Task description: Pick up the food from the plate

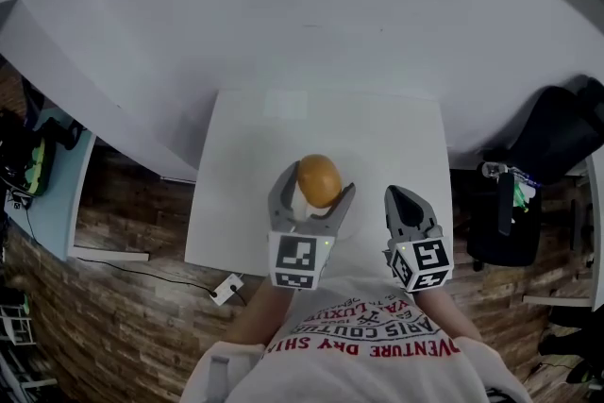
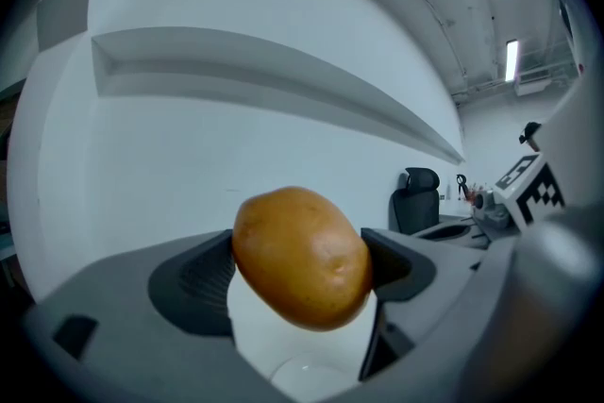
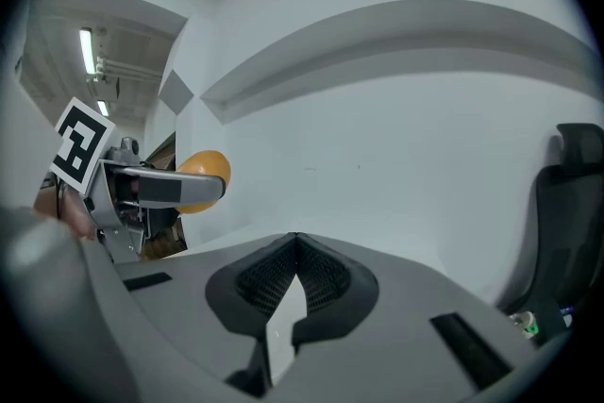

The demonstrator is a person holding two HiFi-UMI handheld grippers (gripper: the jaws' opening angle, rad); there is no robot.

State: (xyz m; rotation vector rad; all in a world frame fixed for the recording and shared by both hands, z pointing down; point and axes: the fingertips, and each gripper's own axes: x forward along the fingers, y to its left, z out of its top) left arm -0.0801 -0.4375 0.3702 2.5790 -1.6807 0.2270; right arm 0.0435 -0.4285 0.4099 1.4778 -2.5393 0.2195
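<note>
A brown potato (image 1: 319,179) is lifted above the white table (image 1: 245,203), and my left gripper (image 1: 318,183) is shut on it. In the left gripper view the potato (image 2: 300,257) fills the gap between both pads, with the rim of a white plate (image 2: 304,375) showing below it. The plate (image 1: 353,220) is faint in the head view, just under the left jaws. My right gripper (image 1: 397,195) hovers beside it to the right, shut and empty (image 3: 296,243). From the right gripper view I see the left gripper (image 3: 157,191) holding the potato (image 3: 207,167).
The table is small, with its front edge close to the person's body. A black office chair (image 1: 556,139) stands to the right past the table. A light blue desk (image 1: 49,193) is at the left. A cable and plug (image 1: 225,289) lie on the wooden floor.
</note>
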